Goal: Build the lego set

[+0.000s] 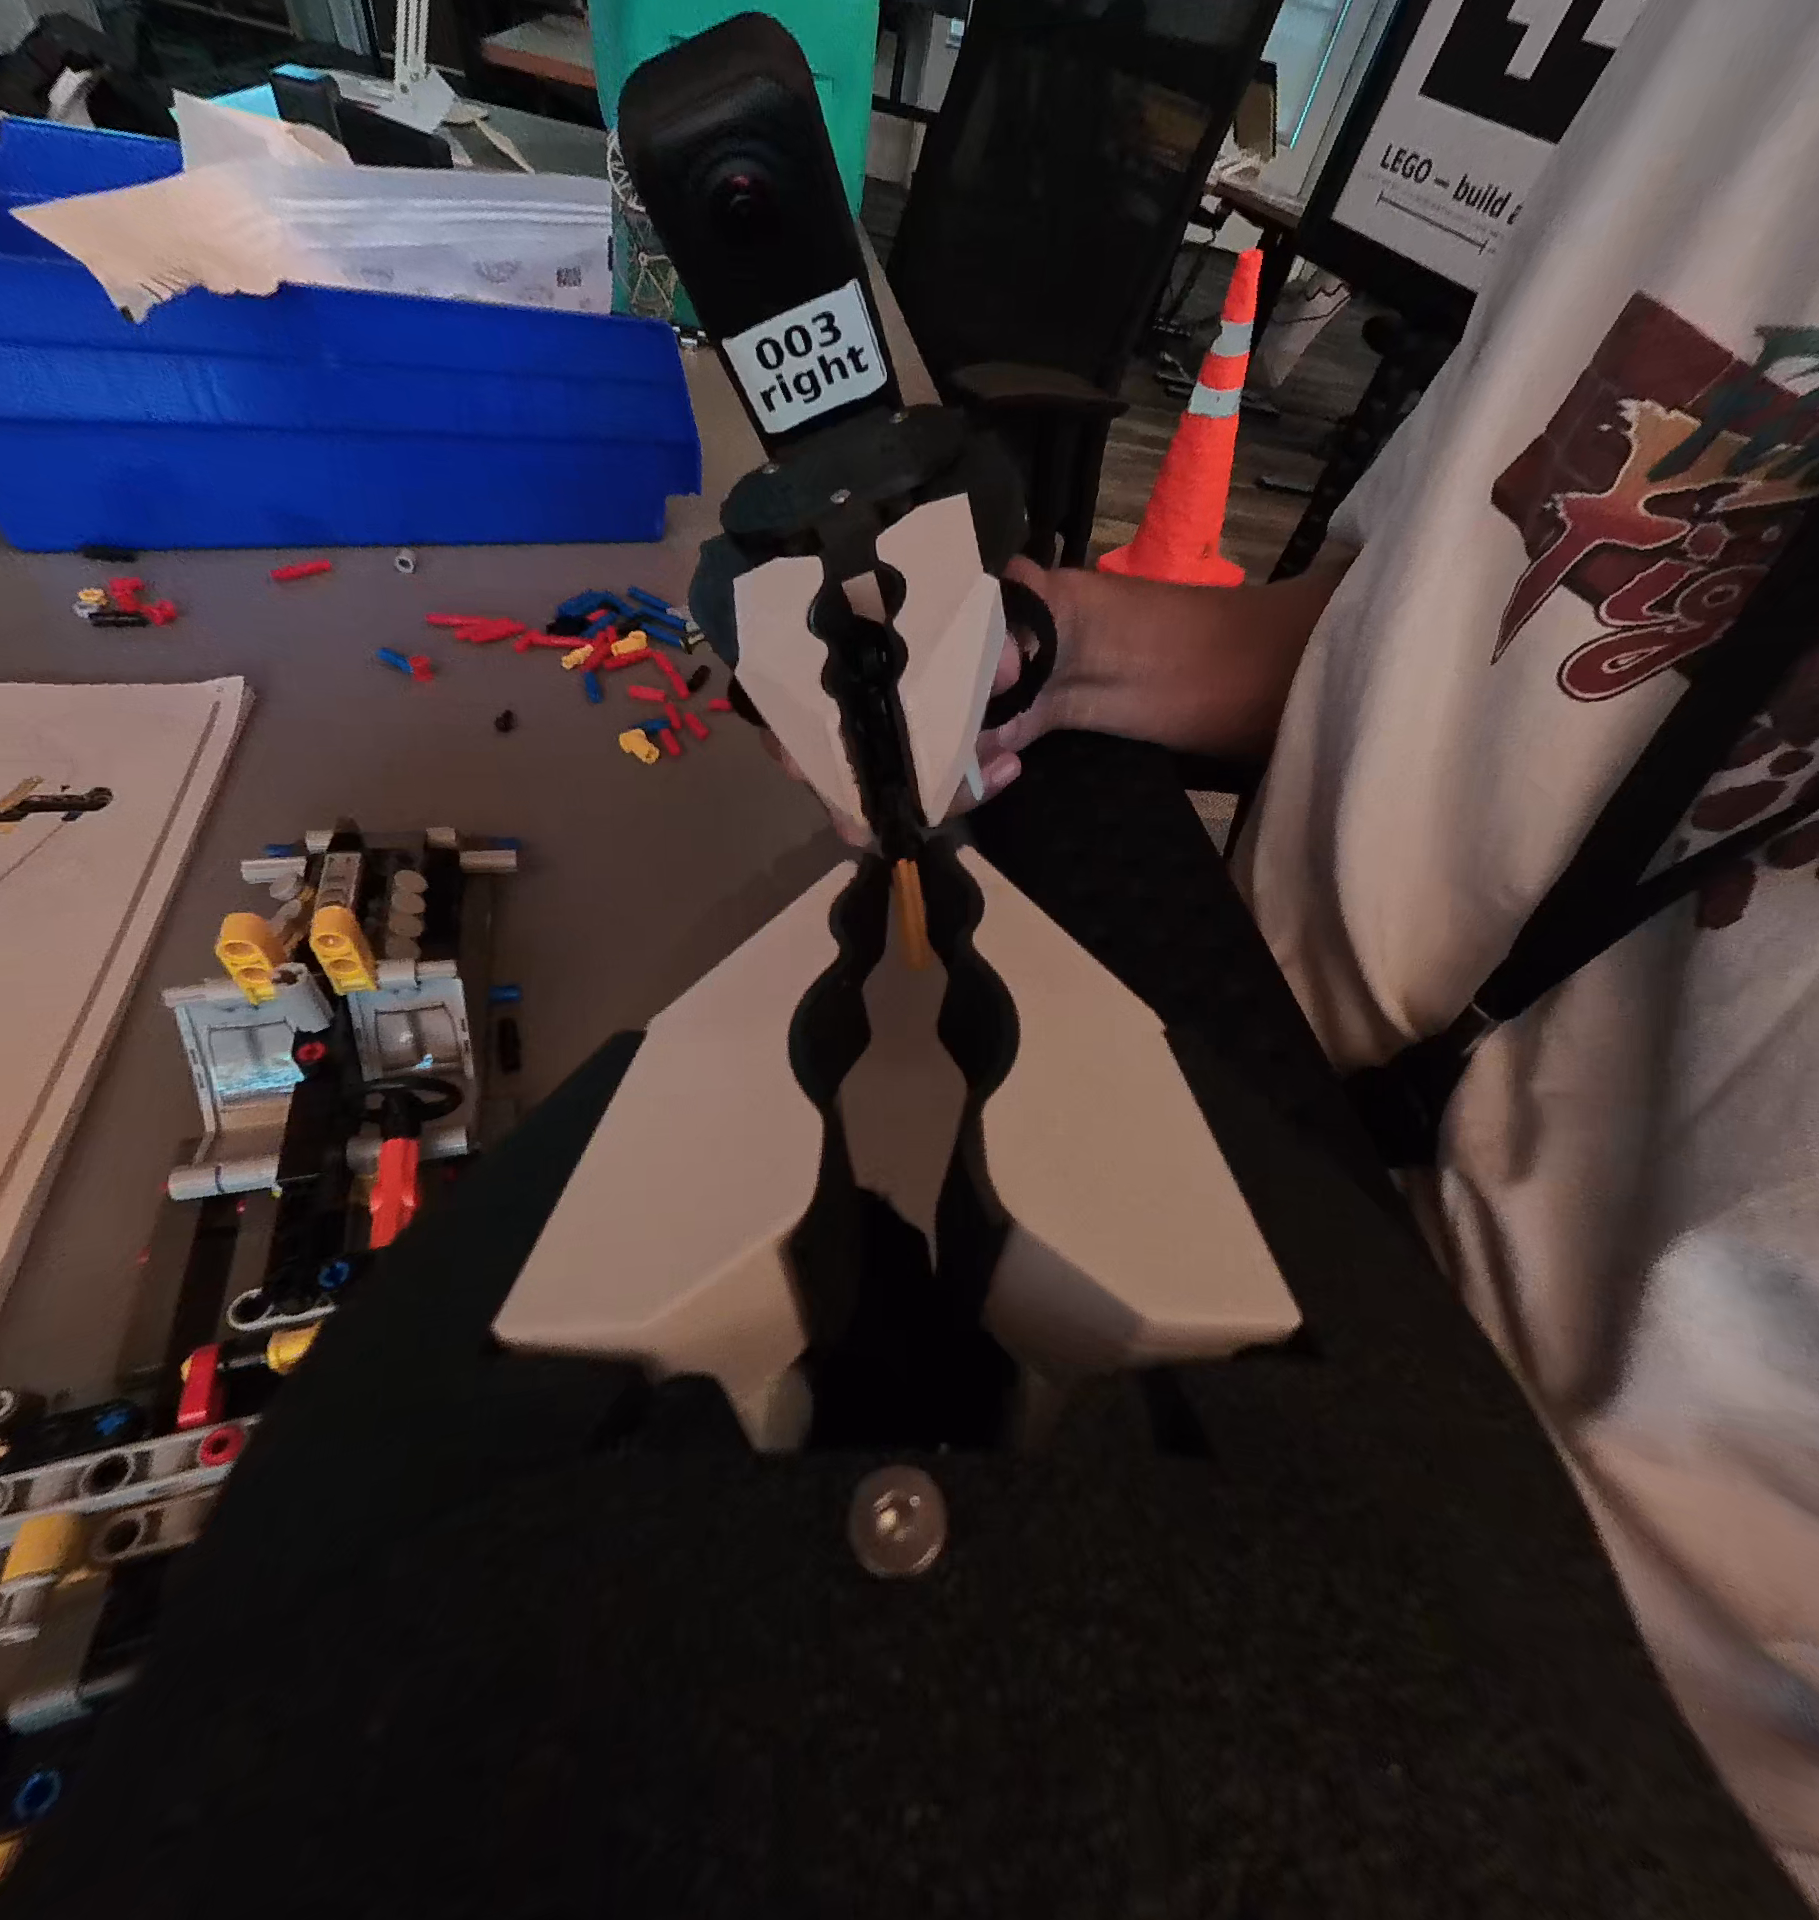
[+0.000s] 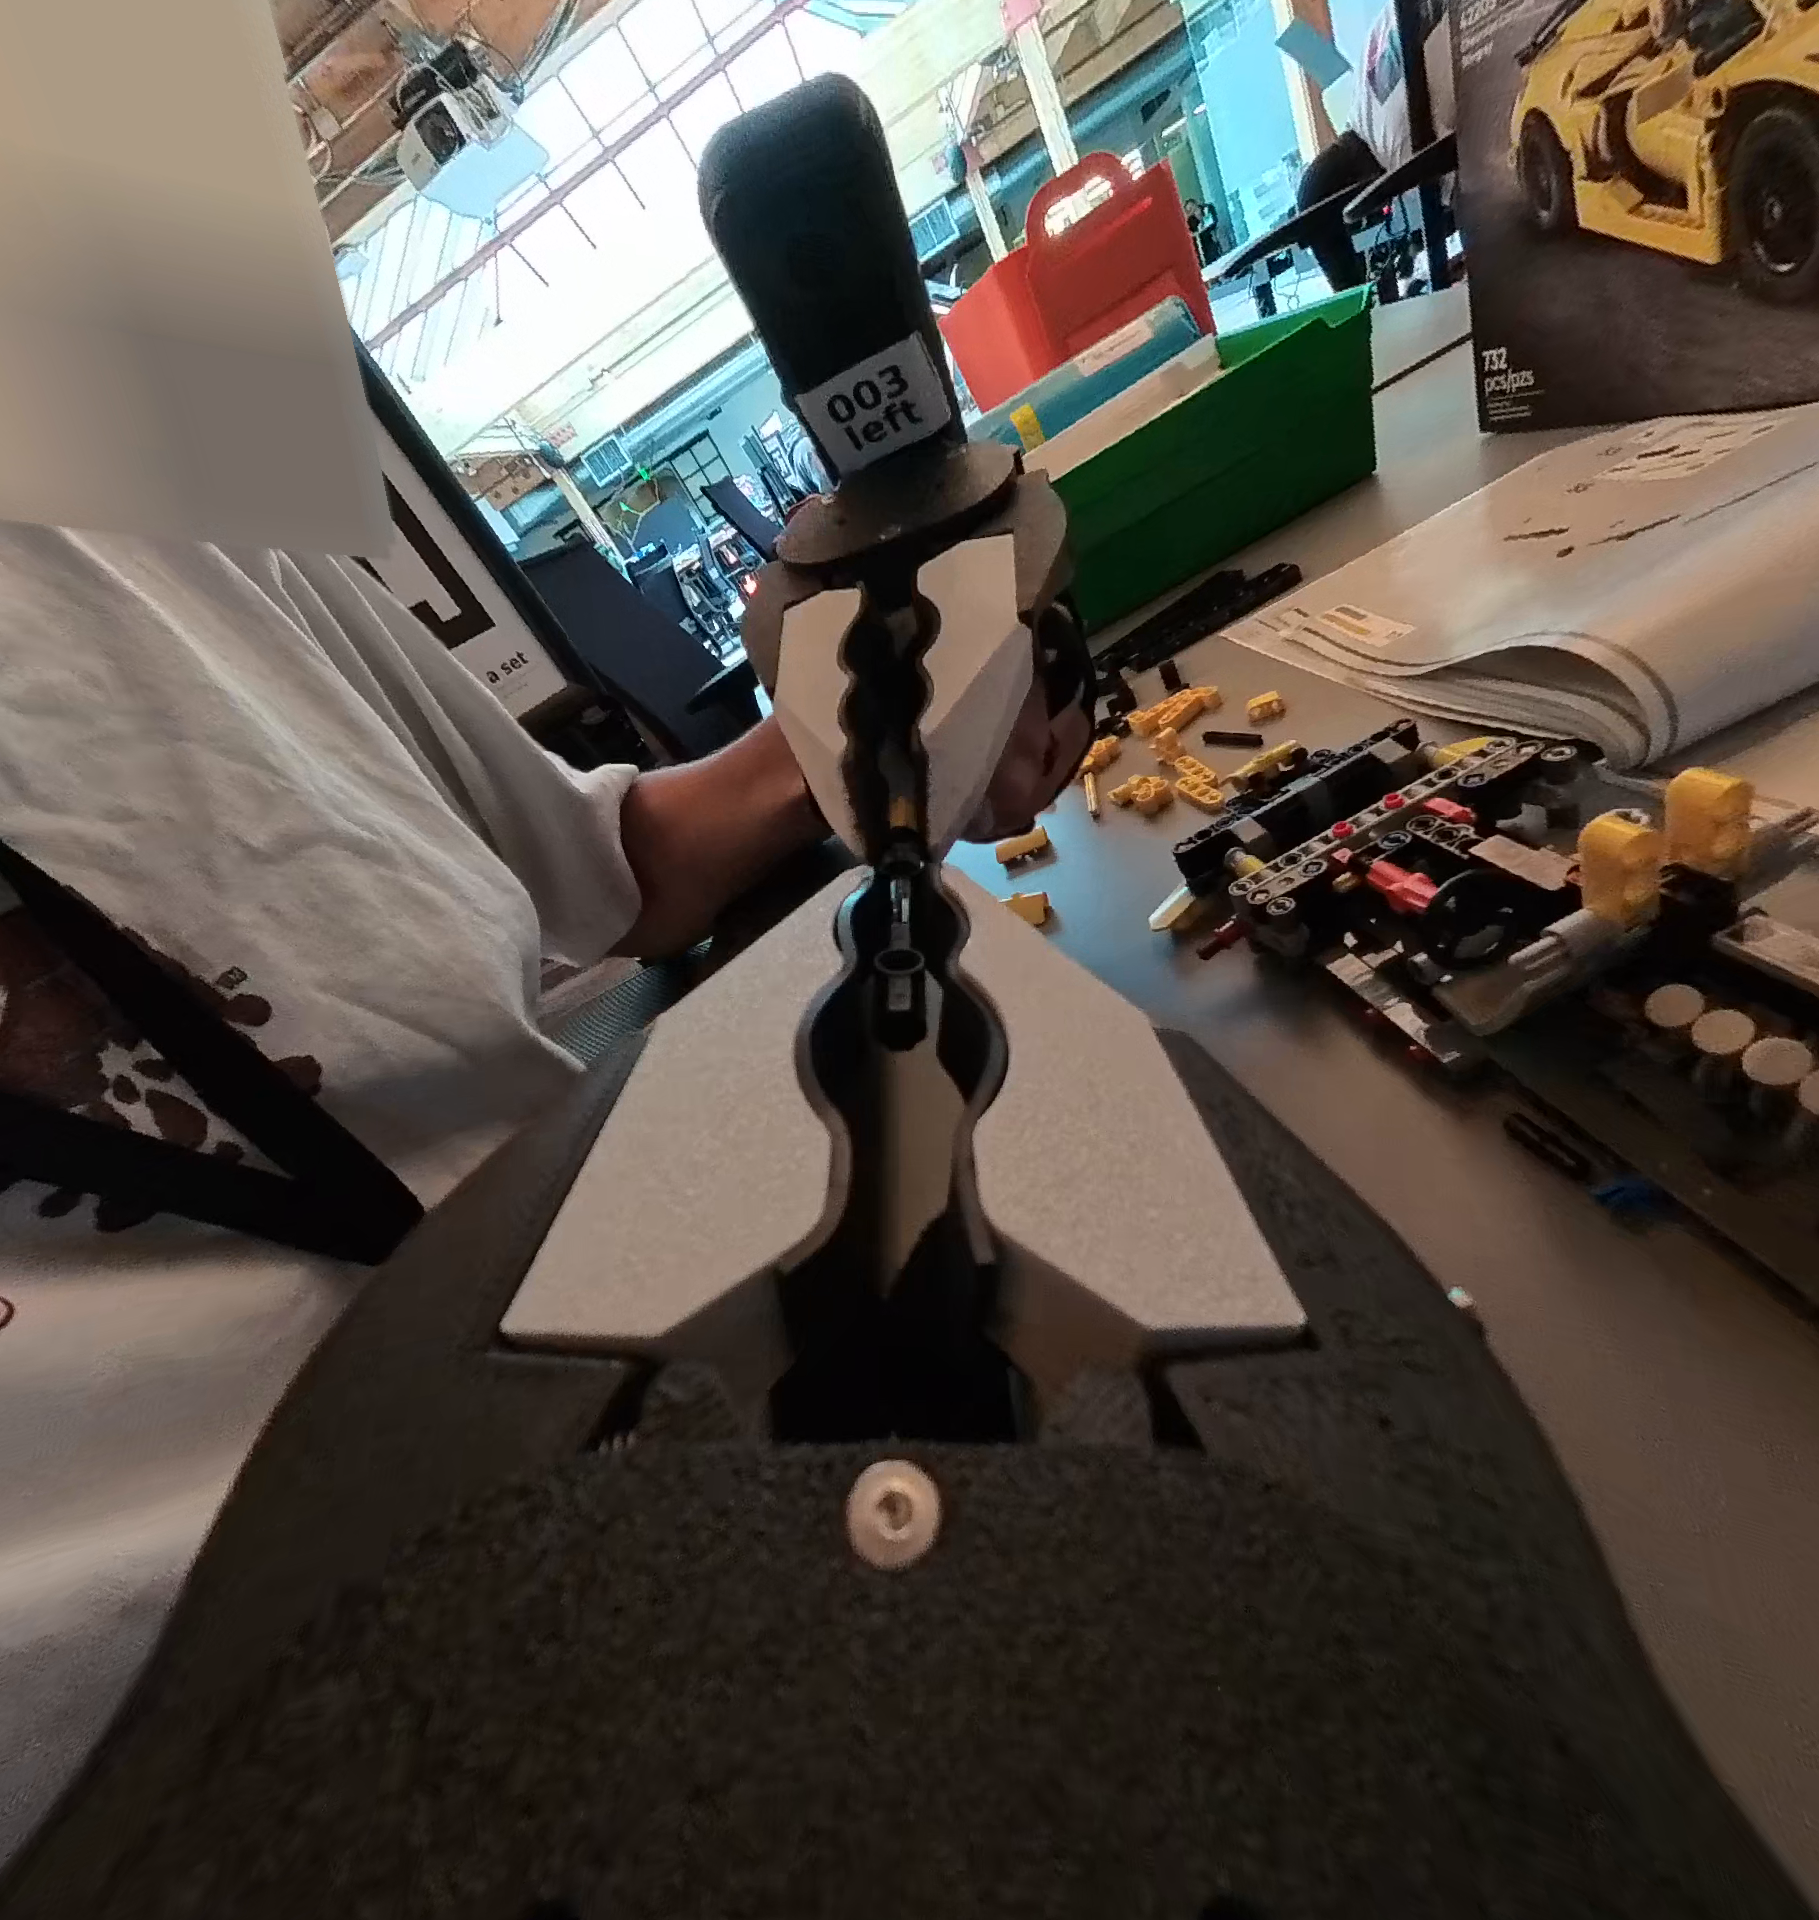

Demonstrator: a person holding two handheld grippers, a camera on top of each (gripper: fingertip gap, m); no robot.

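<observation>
My two grippers meet tip to tip in the air in front of a person's white shirt. My left gripper [image 1: 907, 868] is shut on a thin yellow axle [image 1: 910, 925], which also shows in the right wrist view [image 2: 900, 808]. My right gripper [image 2: 900, 883] is shut on a small black connector piece [image 2: 897, 982], seen in the left wrist view as a black stack between its pads [image 1: 869, 686]. The axle tip touches the black piece's end. The part-built car chassis [image 1: 333, 1039] [image 2: 1456, 862] lies on the table beside them.
A blue bin [image 1: 313, 416] stands at the back, with loose red, blue and yellow pins [image 1: 614, 644] in front of it. The open instruction booklet [image 2: 1559, 603], a green bin [image 2: 1227, 457], the set's box [image 2: 1663, 208] and loose yellow pieces [image 2: 1165, 748] lie near the chassis. Less than 4 cm separates the two grippers' tips.
</observation>
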